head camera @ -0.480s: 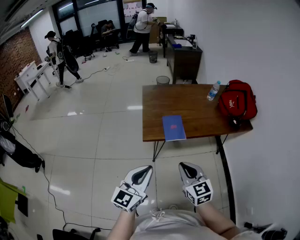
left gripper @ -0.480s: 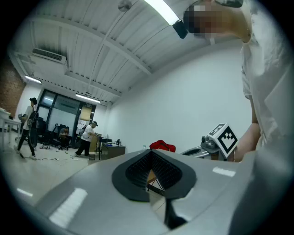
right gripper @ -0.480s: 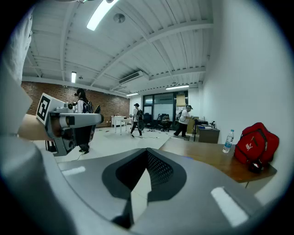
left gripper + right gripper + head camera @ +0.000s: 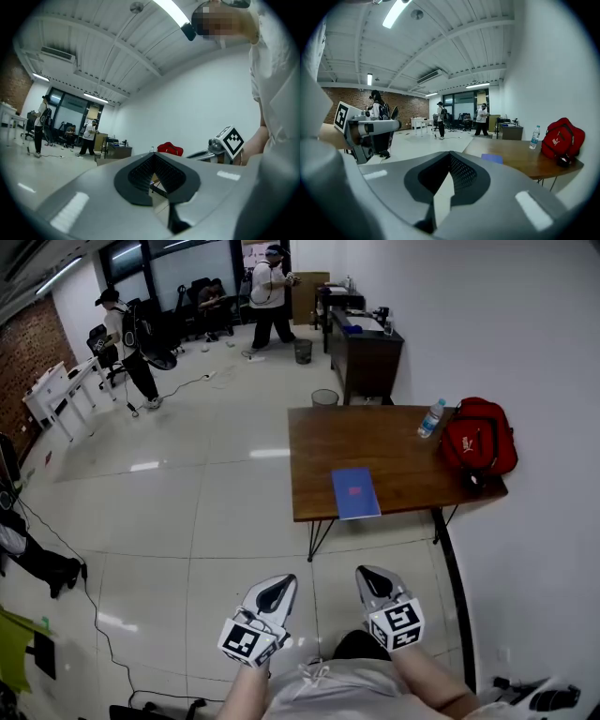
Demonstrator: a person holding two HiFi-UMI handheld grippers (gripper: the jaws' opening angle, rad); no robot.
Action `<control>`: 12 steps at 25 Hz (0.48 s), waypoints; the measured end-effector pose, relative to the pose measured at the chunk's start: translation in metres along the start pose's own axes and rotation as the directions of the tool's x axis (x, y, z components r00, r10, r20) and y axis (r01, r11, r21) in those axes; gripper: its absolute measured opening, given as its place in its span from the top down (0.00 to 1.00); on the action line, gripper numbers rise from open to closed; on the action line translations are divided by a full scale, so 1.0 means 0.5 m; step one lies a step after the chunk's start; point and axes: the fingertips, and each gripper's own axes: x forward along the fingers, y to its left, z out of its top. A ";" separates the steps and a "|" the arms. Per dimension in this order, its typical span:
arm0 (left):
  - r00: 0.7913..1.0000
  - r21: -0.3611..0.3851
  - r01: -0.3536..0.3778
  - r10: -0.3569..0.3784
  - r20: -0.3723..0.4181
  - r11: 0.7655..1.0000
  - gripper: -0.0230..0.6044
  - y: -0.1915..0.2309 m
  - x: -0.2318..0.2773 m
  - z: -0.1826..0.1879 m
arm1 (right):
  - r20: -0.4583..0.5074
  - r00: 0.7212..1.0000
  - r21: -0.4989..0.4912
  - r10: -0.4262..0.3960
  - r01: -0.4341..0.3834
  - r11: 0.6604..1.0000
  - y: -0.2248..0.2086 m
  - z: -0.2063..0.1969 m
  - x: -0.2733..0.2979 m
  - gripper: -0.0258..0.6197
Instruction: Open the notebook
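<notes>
My left tool and right tool are both clenched on nothing and held low at my waist, since I stand well apart from the brown wooden table. The closed blue rectangular notebook lies flat at its near edge, untouched.

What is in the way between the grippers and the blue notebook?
Nothing visible: only bare floor separates the left gripper and right gripper from the notebook near the front edge of the wooden table.

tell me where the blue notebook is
In the head view the blue notebook lies at the near edge of the wooden table, left of the red backpack.
</notes>
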 end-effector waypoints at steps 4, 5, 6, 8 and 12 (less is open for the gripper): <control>1.000 -0.021 -0.007 0.007 -0.016 1.000 0.96 0.021 0.016 -0.019 | -0.022 1.000 0.012 -0.011 0.011 1.000 -0.021 -0.011 0.025 0.95; 1.000 -0.028 -0.010 0.010 -0.017 1.000 0.96 0.028 0.025 -0.026 | -0.028 1.000 0.016 -0.014 0.014 1.000 -0.032 -0.016 0.032 0.95; 1.000 -0.033 -0.013 0.013 -0.020 0.999 0.96 0.036 0.036 -0.032 | -0.033 0.999 0.021 -0.015 0.016 1.000 -0.044 -0.022 0.042 0.95; 0.999 -0.029 -0.019 0.017 -0.043 0.999 0.96 0.053 0.064 -0.046 | -0.045 0.999 0.032 -0.018 0.020 0.999 -0.071 -0.030 0.069 0.95; 0.995 0.013 -0.011 0.013 -0.099 1.000 0.96 0.094 0.142 -0.072 | -0.070 0.997 0.051 -0.020 0.023 0.998 -0.138 -0.037 0.140 0.95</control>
